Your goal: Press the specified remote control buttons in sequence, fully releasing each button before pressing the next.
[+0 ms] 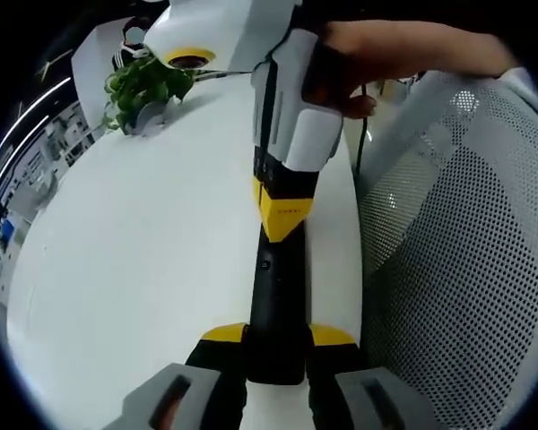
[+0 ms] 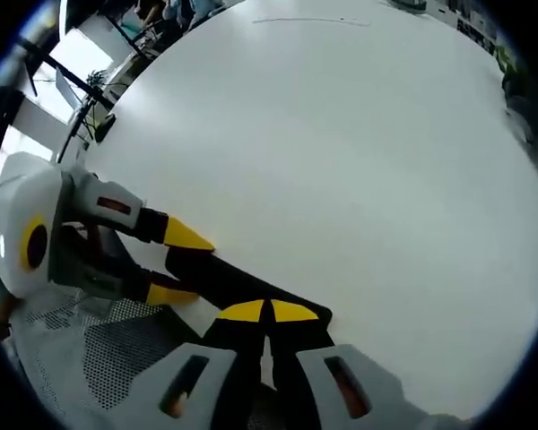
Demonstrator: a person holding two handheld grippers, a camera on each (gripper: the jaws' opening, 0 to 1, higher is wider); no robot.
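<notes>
**Both grippers on a black remote**

Jaws of the left gripper (image 1: 276, 345) pinch the near end of a black remote control (image 1: 276, 305), whose long axis runs toward 12 o'clock over the white table (image 1: 143, 269). The right gripper (image 1: 285, 210), jaws pressed together, comes down from 12 o'clock onto its far end. A mesh chair (image 1: 457, 242) sits at 3 o'clock, a potted plant (image 1: 143, 90) at 11.

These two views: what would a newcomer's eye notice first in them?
First, the black remote control lying on the white table, held between the left gripper's yellow-tipped fingers, while the right gripper points its closed tips down onto it. Then the green potted plant at the table's far end.
</notes>
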